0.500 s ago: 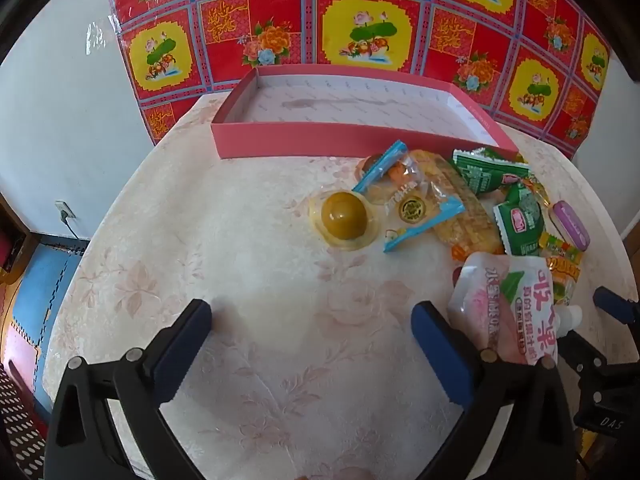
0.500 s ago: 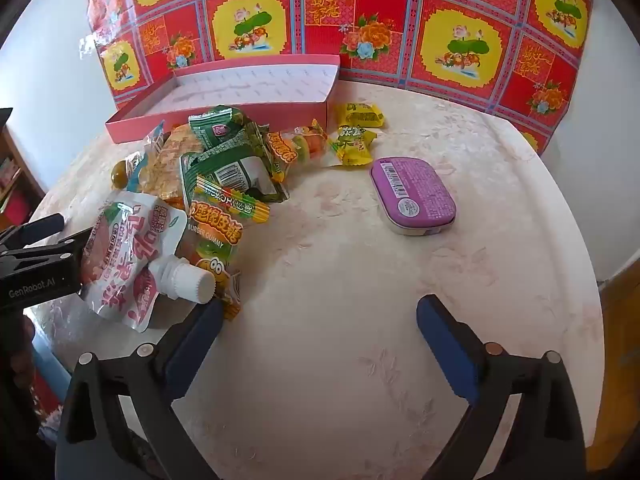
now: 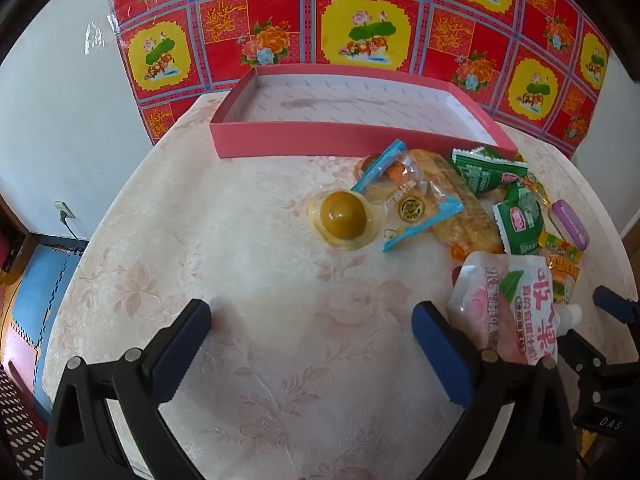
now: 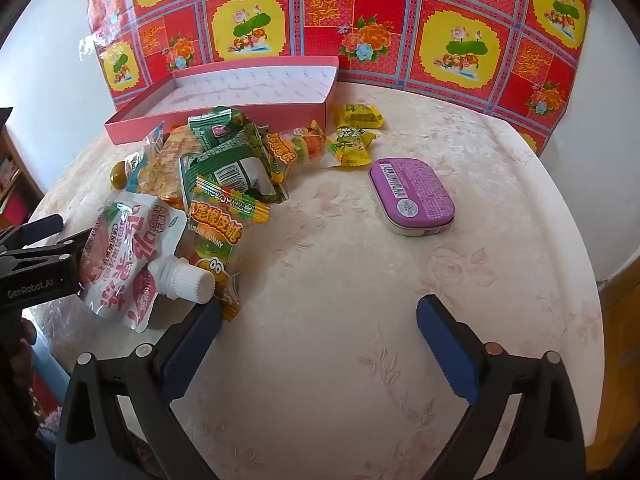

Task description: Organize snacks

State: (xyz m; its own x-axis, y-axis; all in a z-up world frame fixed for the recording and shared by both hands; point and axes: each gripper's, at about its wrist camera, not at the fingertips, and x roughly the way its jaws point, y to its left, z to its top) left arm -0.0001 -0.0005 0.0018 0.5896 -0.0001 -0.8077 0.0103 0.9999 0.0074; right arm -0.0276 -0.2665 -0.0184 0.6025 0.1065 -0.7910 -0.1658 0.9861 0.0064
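Note:
An empty pink box [image 3: 304, 144] stands at the table's far side; it also shows in the right wrist view [image 4: 224, 118]. A heap of snacks lies in front of it: a round jelly cup [image 3: 343, 220], a blue-edged pastry pack [image 3: 408, 204], green packs [image 3: 520, 220], a gummy pack [image 4: 214, 232], yellow candies [image 4: 352, 144], a pink spouted pouch [image 3: 508, 312] [image 4: 132, 256] and a purple tin [image 4: 412, 196]. My left gripper [image 3: 312, 336] is open and empty, its right finger beside the pouch. My right gripper [image 4: 320, 332] is open and empty, near the pouch's cap.
The round marble-patterned table [image 3: 240, 280] ends near both grippers. A red and yellow floral cloth [image 3: 360, 20] hangs behind the box. A white wall and a floor with blue mats [image 3: 36, 280] lie to the left.

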